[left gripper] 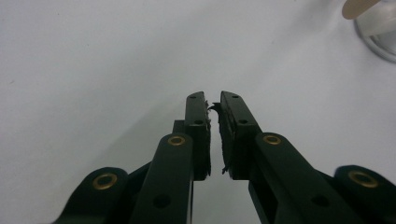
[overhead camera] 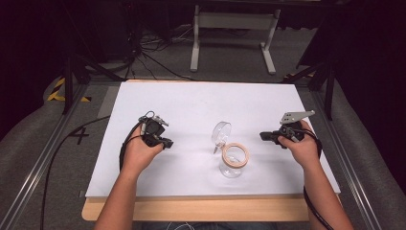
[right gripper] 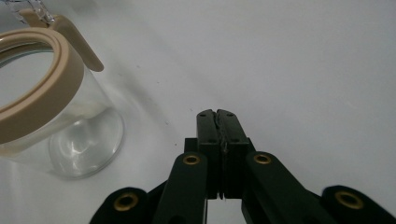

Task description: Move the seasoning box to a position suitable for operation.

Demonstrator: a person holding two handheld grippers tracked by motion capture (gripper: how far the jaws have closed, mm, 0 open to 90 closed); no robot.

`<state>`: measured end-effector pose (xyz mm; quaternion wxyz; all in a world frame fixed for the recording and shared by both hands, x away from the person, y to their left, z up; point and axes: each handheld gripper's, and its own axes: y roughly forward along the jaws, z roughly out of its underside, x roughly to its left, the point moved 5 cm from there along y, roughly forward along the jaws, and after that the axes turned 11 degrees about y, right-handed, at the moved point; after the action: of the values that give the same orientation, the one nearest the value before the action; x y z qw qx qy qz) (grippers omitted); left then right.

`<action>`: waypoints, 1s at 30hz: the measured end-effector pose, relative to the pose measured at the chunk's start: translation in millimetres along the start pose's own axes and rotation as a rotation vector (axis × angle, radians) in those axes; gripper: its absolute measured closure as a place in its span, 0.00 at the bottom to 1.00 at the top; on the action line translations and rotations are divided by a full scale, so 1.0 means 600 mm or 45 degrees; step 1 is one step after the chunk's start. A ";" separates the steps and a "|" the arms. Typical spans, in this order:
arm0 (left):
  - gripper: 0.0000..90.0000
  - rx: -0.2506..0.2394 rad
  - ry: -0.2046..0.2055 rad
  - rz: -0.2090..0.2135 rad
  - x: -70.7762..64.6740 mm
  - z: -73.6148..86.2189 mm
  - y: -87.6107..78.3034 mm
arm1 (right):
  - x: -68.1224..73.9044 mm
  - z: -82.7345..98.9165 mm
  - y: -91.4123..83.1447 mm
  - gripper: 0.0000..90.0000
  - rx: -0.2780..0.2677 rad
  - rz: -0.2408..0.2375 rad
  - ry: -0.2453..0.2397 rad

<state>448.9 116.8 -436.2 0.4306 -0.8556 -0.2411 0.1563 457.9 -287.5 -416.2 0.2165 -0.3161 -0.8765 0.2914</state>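
A clear glass jar (overhead camera: 232, 162) with a tan rim stands upright on the white tabletop (overhead camera: 191, 103), slightly right of centre. Its hinged clear lid (overhead camera: 221, 133) is swung back to the far left of it. My left gripper (overhead camera: 165, 142) rests on the table left of the jar, pointing at it, its jaws a narrow slit apart and empty (left gripper: 213, 98). The jar's base (left gripper: 380, 39) shows at that view's top right. My right gripper (overhead camera: 265, 136) lies right of the jar, shut and empty (right gripper: 217, 113), with the jar (right gripper: 70, 135) close by on its left.
The white sheet covers a wooden board whose front edge (overhead camera: 201, 209) shows near the person. Metal rails (overhead camera: 45, 158) run along both sides. Beyond the far edge are a white stand (overhead camera: 234, 28) and floor cables (overhead camera: 158, 57).
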 end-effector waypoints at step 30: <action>0.84 -0.097 0.062 0.140 -0.043 -0.024 -0.027 | 0.058 0.011 0.073 1.00 0.157 -0.168 -0.045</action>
<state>429.5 101.5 -412.9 0.3944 -0.8868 -0.1887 0.1496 448.3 -238.5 -442.4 0.2388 -0.2385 -0.8796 0.3353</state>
